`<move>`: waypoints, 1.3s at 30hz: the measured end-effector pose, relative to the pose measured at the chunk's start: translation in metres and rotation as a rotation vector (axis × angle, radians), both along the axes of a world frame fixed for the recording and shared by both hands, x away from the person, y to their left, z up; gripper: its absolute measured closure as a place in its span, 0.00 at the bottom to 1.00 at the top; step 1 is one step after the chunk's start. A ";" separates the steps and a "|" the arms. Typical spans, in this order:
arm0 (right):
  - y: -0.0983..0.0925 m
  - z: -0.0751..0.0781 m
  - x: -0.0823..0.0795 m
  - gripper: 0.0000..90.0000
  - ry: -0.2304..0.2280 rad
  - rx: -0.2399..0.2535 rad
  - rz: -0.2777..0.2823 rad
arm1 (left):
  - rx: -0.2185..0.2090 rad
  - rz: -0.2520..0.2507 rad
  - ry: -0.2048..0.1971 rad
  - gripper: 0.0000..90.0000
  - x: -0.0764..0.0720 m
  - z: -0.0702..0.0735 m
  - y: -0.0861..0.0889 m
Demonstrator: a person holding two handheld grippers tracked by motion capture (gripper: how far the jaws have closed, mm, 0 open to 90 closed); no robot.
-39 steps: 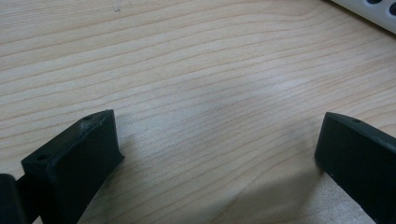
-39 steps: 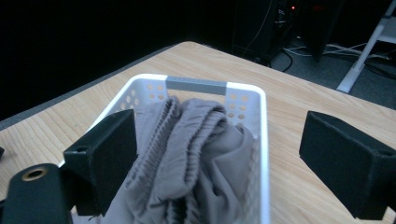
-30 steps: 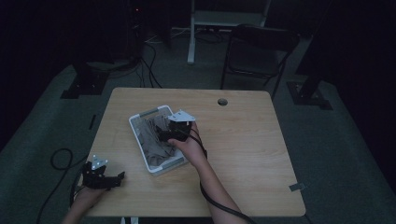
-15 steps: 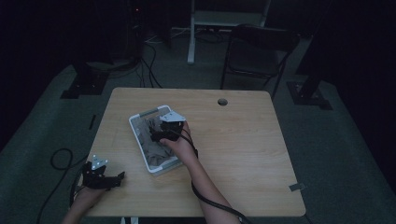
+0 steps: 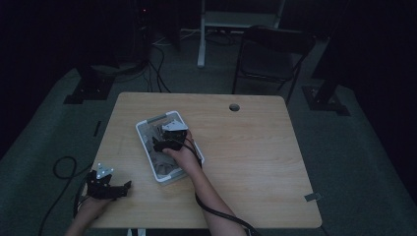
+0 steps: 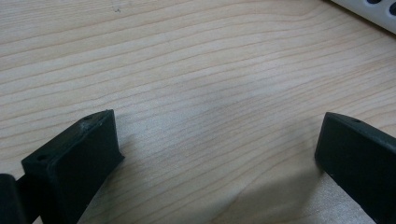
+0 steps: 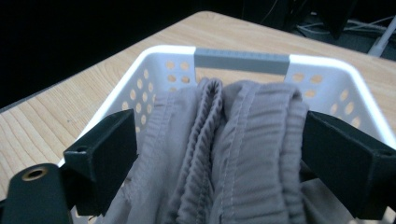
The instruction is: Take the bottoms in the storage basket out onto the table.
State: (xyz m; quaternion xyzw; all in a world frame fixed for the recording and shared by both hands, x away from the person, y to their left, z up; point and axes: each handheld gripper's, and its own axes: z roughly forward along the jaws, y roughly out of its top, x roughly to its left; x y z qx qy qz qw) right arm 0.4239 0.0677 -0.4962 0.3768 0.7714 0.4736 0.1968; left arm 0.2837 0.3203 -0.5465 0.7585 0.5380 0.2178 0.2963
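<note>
While the right tongs [image 7: 219, 154] straddle bunched grey elastic-waisted cloth [image 7: 243, 140] inside the white perforated plastic basket [image 5: 145, 138] near the counter's [image 5: 255, 147] left middle, the left tongs [image 6: 215, 154] gape empty by its front-left corner.

No readable txt, labels, brand marks, nos. or signs in any view. The white basket [image 7: 327, 79] w/ its grey handle strip shows plain plastic, just round holes, nothing printed. The grey garment [image 7: 233, 154] in it shows seams and an elastic band, no tag or care label on the visible side. The wooden table [image 6: 196, 70] is bare grain, no sticker. High view is dark and small: a pale scrap near the table's edge [image 5: 312, 197] might be a label or tape, but nothing on it can be made out.
</note>
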 end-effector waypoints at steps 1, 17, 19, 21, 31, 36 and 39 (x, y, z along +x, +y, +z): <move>0.000 0.000 0.000 0.12 0.000 0.000 0.000 | 0.000 0.000 0.000 0.00 0.000 0.000 0.000; 0.013 -0.018 0.005 0.12 0.071 -0.075 0.024 | 0.000 0.000 -0.001 0.00 0.000 0.000 0.000; 0.013 -0.020 0.005 0.12 0.078 -0.075 0.019 | 0.000 0.000 -0.001 0.00 0.000 0.000 0.000; 0.015 -0.023 0.005 0.12 0.088 -0.104 0.033 | 0.000 0.001 -0.002 0.00 0.000 0.000 0.000; 0.018 -0.027 0.007 0.12 0.082 -0.170 0.060 | 0.000 0.000 0.000 0.00 0.000 0.000 0.000; 0.020 -0.032 0.008 0.12 0.173 -0.194 0.028 | 0.000 0.000 -0.001 0.00 0.000 0.000 0.000; 0.022 -0.034 0.006 0.12 0.169 -0.217 0.033 | 0.000 0.000 -0.001 0.00 0.000 0.000 0.000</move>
